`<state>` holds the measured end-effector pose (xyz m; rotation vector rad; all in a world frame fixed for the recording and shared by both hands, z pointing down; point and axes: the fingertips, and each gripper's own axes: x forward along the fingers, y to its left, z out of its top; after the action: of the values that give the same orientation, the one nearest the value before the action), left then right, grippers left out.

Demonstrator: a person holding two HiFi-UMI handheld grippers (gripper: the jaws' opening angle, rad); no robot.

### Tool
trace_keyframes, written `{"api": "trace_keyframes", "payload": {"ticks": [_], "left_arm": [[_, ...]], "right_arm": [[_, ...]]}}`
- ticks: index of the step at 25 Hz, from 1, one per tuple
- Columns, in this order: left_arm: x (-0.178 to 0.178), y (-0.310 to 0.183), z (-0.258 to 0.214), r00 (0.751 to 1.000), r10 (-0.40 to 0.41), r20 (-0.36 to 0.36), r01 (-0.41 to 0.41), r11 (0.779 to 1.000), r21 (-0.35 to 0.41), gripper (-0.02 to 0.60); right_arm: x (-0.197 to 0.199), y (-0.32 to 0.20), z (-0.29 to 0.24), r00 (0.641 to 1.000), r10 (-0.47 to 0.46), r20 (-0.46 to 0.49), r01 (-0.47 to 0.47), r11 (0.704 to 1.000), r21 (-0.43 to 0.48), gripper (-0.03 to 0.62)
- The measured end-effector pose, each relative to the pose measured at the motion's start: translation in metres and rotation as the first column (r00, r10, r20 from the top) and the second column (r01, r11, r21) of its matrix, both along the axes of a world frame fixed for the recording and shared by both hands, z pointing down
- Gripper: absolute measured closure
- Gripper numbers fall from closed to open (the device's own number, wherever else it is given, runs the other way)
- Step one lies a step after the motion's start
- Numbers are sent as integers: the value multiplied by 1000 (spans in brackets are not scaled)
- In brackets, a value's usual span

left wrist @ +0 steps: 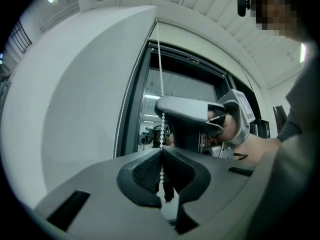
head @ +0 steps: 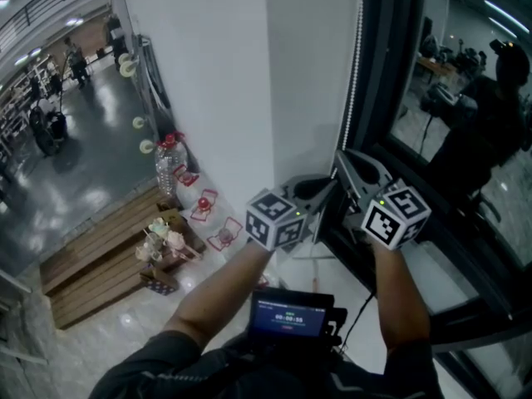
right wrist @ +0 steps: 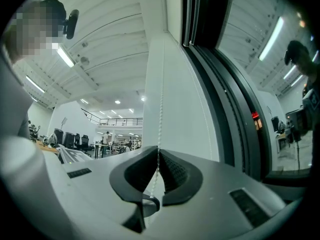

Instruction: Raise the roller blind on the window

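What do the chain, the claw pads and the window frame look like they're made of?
Chain: small white beads, matte, likely plastic.
Pads: black with a ribbed texture, probably rubber.
Frame: dark, smooth, slight sheen; perhaps painted metal.

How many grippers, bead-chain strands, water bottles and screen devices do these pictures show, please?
Grey two-jaw grippers: 2, the left gripper and the right gripper
White bead-chain strands: 2
Large clear plastic water bottle: 1
Black device with a lit screen: 1
Total: 6

A water jug point(head: 169, 165) stands near wooden pallets point(head: 91, 260) on the glossy floor point(head: 83, 181).
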<state>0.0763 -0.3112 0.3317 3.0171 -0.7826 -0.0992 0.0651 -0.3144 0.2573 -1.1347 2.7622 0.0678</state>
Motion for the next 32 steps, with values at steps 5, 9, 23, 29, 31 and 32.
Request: {"api": "trace_keyframes", "payload": {"ticks": [5, 9, 23, 29, 31, 32], "left_arm": [[-8, -12, 4, 998, -58, 17, 58, 998, 2, 528], [-16, -17, 7, 997, -81, 13, 81, 997, -17, 520], [-64, 1, 5, 990, -142, -3, 142, 990, 1, 542], [-90, 11, 6, 975, -221, 17, 221, 975, 33, 583], [-96, 16, 2, 969, -248, 21, 246, 968, 52, 583], [-99, 18, 1, 965, -262, 26, 260, 964, 58, 583]], "right_arm": [[10, -4, -4, 998, 68, -12, -67, 997, 22, 580], [14, -9, -1, 995, 95, -14, -95, 995, 6, 564], [33, 10, 8, 995, 101, 26, -101, 995, 5, 499], [40, 25, 21, 989, 149, -16, -149, 989, 4, 499], [47, 27, 32, 981, 191, -22, -192, 981, -8, 500], [50, 27, 36, 978, 206, -18, -206, 978, -12, 500]]}}
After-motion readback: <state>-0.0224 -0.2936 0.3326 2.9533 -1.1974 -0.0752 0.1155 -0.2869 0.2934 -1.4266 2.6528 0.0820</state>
